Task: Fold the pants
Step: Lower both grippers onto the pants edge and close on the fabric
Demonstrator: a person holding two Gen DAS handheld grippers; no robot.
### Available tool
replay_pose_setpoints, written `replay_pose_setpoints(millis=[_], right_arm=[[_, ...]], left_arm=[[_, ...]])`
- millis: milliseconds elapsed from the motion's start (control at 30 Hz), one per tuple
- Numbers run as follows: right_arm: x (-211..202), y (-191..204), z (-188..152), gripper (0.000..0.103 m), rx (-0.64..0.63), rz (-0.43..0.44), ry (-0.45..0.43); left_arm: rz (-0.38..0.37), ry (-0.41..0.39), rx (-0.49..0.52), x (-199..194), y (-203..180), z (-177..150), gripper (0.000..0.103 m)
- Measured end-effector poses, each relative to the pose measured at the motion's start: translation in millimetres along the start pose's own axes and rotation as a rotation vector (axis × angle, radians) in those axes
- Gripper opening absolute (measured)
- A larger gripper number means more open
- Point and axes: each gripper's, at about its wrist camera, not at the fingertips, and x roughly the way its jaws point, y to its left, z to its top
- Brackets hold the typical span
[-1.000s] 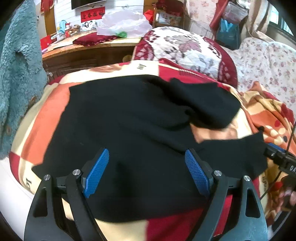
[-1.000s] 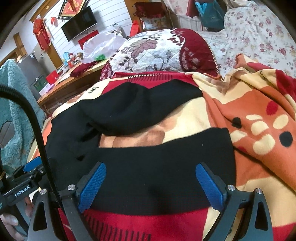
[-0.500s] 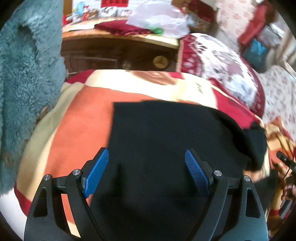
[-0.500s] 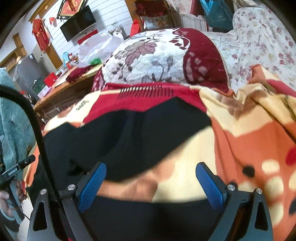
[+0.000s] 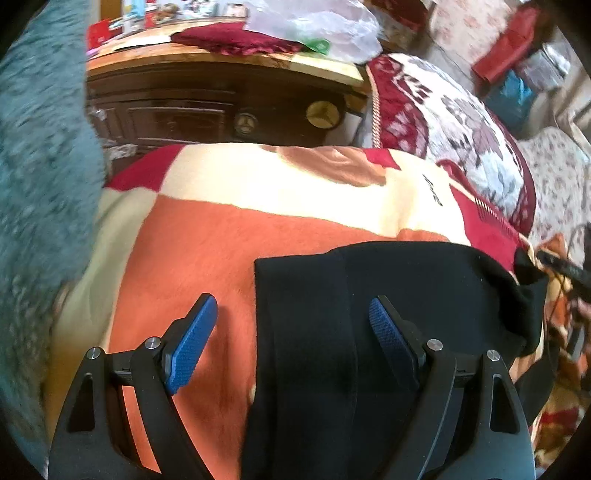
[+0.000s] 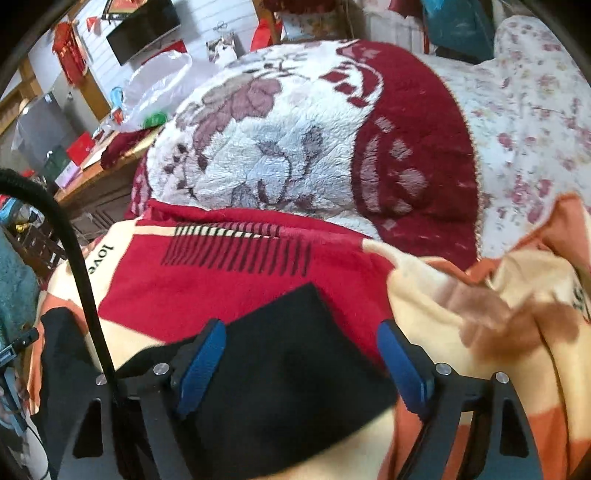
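A patterned blanket [image 5: 229,236] covers the bed; black pants [image 5: 388,295] lie spread on it. My left gripper [image 5: 291,332] hovers spread apart over the waistband edge, and my right gripper [image 6: 301,363], also released, over a leg end [image 6: 295,325]

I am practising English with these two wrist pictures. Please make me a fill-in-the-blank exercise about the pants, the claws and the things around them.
1. The pants lying on the blanket are ____ in colour.
2. The pads of the left claw are blue and stand ____, gripping nothing.
3. The right claw hovers over one end of the pants, in front of a floral ____.
4. Beyond the blanket, a clear plastic ____ lies on the wooden cabinet.

Missing words: black; open; cushion; bag
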Motion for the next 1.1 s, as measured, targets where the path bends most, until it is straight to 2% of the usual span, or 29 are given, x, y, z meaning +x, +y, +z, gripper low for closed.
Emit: replay_pose_setpoints(millis=[233,400,500,700,767,800,867,900,933,967,1100], right_arm=[[13,-7,5,0.083,0.040,0.032,0.014],[19,-8,11,0.083,0.002,0.027,0.028],[23,-8,17,0.083,-0.017,0.021,0.037],[41,-3,23,0.083,-0.064,0.042,0.112],[51,-2,22,0.083,-0.088,0.001,0.141],[57,-3,22,0.077,-0.087,0.003,0.156],[63,-4,19,0.061,-0.067,0.024,0.175],[60,-2,19,0.042,-0.071,0.032,0.144],[56,1,18,0.027,-0.090,0.041,0.123],[53,4,17,0.015,-0.113,0.020,0.110],[34,11,12,0.009,-0.179,-0.017,0.042]], left_arm=[[0.021,-0.028,0.015,7,0,12,0.085],[0.038,-0.001,0.063,20,0,13,0.085],[0.041,-0.011,0.090,25,-3,13,0.085],[0.029,-0.020,0.159,31,-20,15,0.085],[0.041,-0.020,0.195,34,-27,15,0.085],[0.056,-0.024,0.219,36,-31,15,0.085],[0.063,-0.038,0.250,37,-36,14,0.066],[0.056,-0.043,0.261,37,-39,14,0.059],[0.040,-0.048,0.268,35,-43,15,0.038],[0.014,-0.042,0.265,34,-45,16,0.020],[0.040,-0.037,0.284,33,-55,16,0.015]])
